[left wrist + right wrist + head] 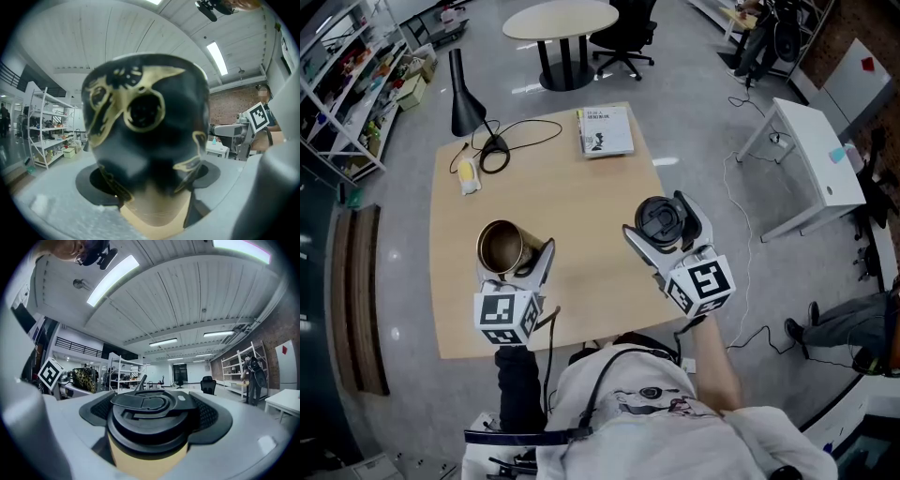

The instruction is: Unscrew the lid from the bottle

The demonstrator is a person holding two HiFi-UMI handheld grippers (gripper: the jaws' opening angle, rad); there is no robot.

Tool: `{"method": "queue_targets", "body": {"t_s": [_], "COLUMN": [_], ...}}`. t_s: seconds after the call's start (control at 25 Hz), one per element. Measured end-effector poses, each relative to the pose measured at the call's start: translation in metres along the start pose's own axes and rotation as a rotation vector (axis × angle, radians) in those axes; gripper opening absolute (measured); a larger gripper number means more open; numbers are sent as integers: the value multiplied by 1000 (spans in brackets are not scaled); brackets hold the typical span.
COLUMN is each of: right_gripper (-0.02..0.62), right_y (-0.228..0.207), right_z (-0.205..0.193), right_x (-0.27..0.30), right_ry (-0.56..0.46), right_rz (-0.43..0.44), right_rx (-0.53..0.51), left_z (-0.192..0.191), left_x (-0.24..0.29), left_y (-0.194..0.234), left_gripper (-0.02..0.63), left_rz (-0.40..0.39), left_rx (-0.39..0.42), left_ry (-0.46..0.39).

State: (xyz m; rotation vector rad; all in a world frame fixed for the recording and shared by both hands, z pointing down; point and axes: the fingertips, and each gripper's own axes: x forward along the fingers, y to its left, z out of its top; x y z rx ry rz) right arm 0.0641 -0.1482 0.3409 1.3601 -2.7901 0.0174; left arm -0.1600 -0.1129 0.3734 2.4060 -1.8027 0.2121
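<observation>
Shirt [675, 422], white, runs along the bottom edge of the head view, on the near side of both sets of fingers.

Left gripper [520, 258]: fingers [541, 262] pinch the bottle [499, 246], one pad on each side of its body. Bottle is black with gold markings, roughly upright. Its mouth is open with no lid on it, and the brassy inside shows in the head view. In the left gripper view the bottle [145, 126] fills the space between the pads.

Right gripper [664, 230]: fingers pinch the lid [150, 416], a black round cap with its top face up. It sits squarely between the two pads, held by its rim. Lid is off the bottle and well apart from it, over to the right.

Both are held above a wooden table [581, 197]. Past the left fingers are a black cone-shaped lamp [464, 94], a looped cable [520, 136] and a small yellowish packet [468, 174]. Past the right fingers, near the table's far edge, lies a book [606, 131].
</observation>
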Motion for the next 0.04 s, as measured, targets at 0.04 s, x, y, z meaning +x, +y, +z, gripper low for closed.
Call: {"method": "queue_targets", "body": {"t_s": [0.04], "right_gripper": [492], "right_y": [0], "right_z": [0], "right_x": [1], "right_ry": [1], "right_rz": [3], "right_rx": [2], "left_z": [0], "left_x": [1], "left_y": [0], "left_gripper": [416], "left_rz": [1], "left_rx": [1], "left_ry": [0]}}
